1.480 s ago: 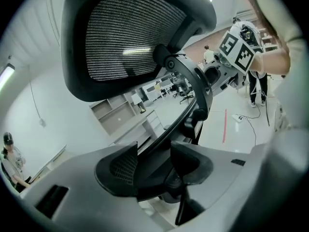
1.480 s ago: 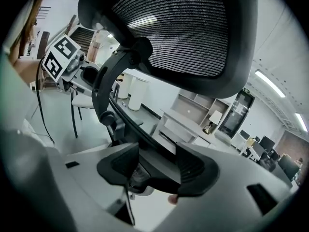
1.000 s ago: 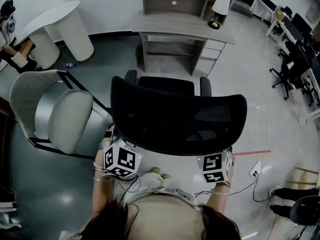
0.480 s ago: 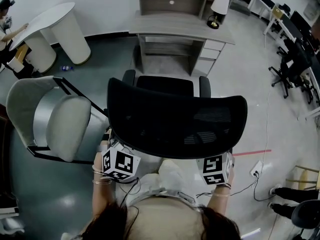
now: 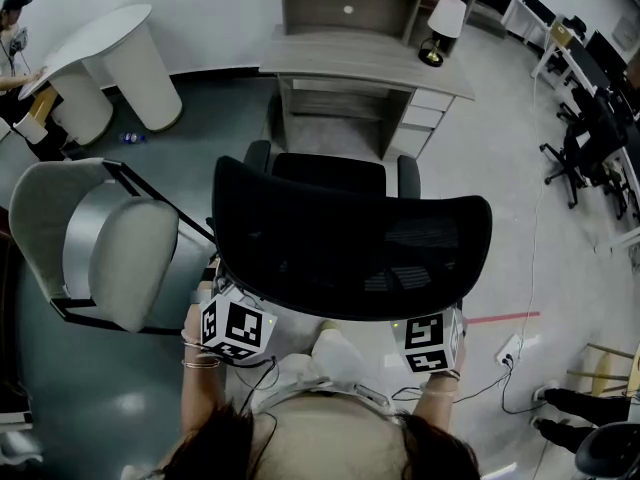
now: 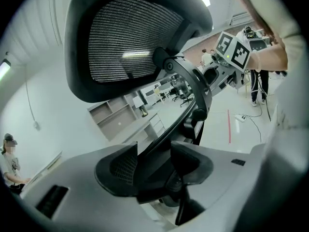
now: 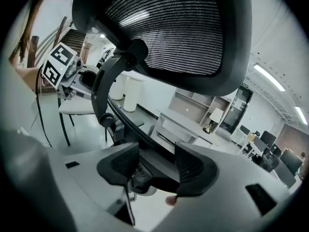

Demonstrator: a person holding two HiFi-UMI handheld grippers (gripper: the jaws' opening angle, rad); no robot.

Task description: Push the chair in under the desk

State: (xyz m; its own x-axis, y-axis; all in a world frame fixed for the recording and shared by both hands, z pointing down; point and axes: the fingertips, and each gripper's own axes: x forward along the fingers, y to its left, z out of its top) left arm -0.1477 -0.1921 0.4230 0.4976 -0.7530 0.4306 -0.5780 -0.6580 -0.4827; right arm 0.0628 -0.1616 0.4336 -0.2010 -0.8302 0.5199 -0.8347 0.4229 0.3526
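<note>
The chair (image 5: 350, 238), a black mesh office chair, stands just short of the desk (image 5: 360, 58), facing it. Its armrests reach the mouth of the desk's knee space, while the seat and backrest are still outside it. Over the last second it has crept a little closer to the desk, and the person's foot (image 5: 335, 343) has come forward on the side of the chair away from the desk. This reads as a slow walking push already under way, with most of the travel still to go.

Both grippers are on the chair's far side from the desk, low behind the backrest. The left gripper (image 6: 152, 166) has its fingers (image 6: 118, 170) clenched on the curved back strut (image 6: 190, 83). The right gripper (image 7: 157, 166) has its fingers (image 7: 193, 168) clamped on the same frame from the other side. Neither hold has shifted on the chair.

The chair looks roughly lined up with the knee space, so a straight push should carry it in. Uneven force could swivel it towards the desk's drawer side.

Further out, a grey chair (image 5: 120, 238) sits well apart from the desk, clear of the path.
</note>
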